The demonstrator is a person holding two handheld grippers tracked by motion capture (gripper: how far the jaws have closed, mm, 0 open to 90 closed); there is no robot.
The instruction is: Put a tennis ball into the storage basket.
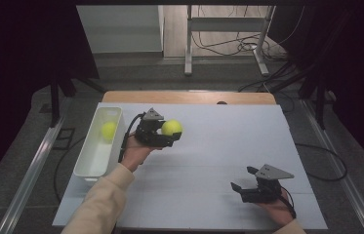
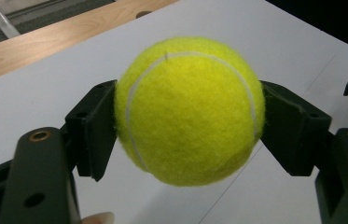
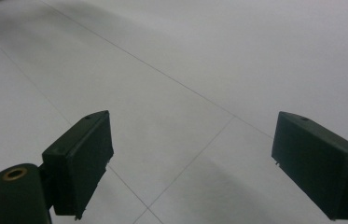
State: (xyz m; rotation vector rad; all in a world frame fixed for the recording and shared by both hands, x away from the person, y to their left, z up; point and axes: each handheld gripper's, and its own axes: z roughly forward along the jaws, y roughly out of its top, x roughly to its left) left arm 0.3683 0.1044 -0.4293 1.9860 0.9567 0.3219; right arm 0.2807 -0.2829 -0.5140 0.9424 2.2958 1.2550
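A: Where is the ball at this point?

B: The tennis ball (image 1: pixel 171 127) sits between the jaws of the left gripper (image 1: pixel 167 132), which is held above the white table (image 1: pixel 209 161), a little right of the white bin (image 1: pixel 97 146). In the left gripper view the ball (image 2: pixel 189 109) has both black pads pressed into its felt, 1 on each side, so the jaws are clamped on it and it hangs clear of the table surface.

A: And the bin?

B: It stands at the left edge of the table, long and narrow, with 1 second yellow-green ball (image 1: pixel 109 129) lying inside near its far end. The held ball is just beside the bin, not over it.

A: What about the other hand?

B: The right gripper (image 1: pixel 242 181) is near the front right corner of the table, well apart from the ball and the bin. Its jaws stand wide apart with nothing between them; the right gripper view looks past the 2 black pads (image 3: pixel 80 161) onto bare white tabletop.

A: Anything else near the ball?

B: Only the person's left hand (image 1: pixel 135 151) wrapped under the gripper, with a pale sleeve (image 1: pixel 99 204) coming in from the bottom edge. A strip of wooden table edge (image 1: pixel 189 96) shows beyond the white sheet
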